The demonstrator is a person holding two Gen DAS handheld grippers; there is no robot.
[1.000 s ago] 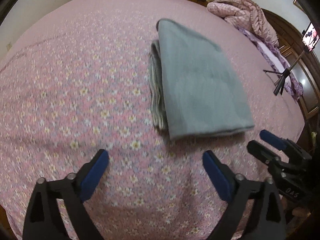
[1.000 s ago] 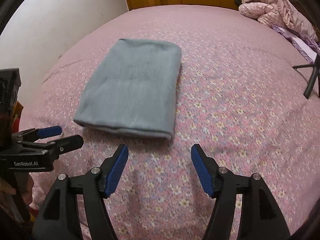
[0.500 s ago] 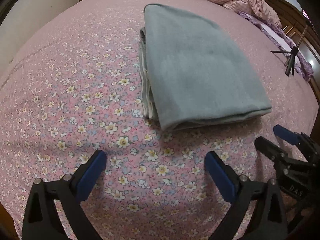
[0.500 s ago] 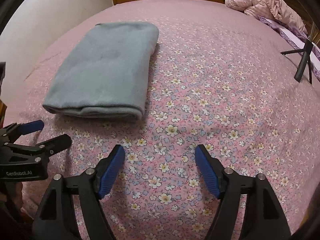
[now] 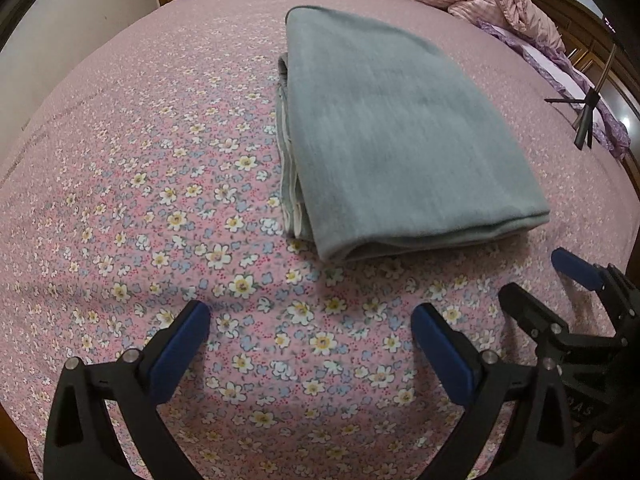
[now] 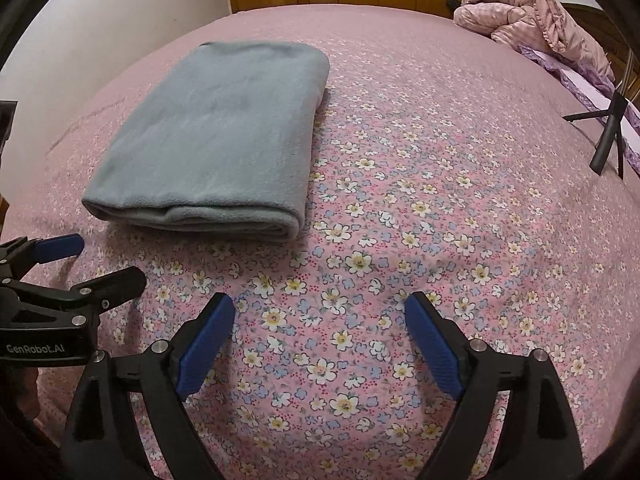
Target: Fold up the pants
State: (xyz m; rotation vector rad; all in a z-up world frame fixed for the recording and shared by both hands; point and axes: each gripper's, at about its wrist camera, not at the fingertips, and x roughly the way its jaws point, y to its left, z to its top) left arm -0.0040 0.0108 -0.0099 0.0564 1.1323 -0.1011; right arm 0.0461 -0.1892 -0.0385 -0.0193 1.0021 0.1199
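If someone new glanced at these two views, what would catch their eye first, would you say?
The grey folded pants lying flat on the pink flowered bedspread. Next, the blue-padded left gripper and right gripper, both open and empty just short of the pants. A pink quilted jacket is heaped at the far corner.

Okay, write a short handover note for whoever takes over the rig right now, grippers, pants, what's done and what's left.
Left gripper: open, empty, over the floral bedspread just short of the pants.
Right gripper: jaws have just been opening, nothing between them, also over the bedspread.
Grey pants: a compact folded rectangle lying flat on the bed, touched by neither gripper.
Done: folding looks complete.
Left: probably nothing; tidy the layered edge if wanted.
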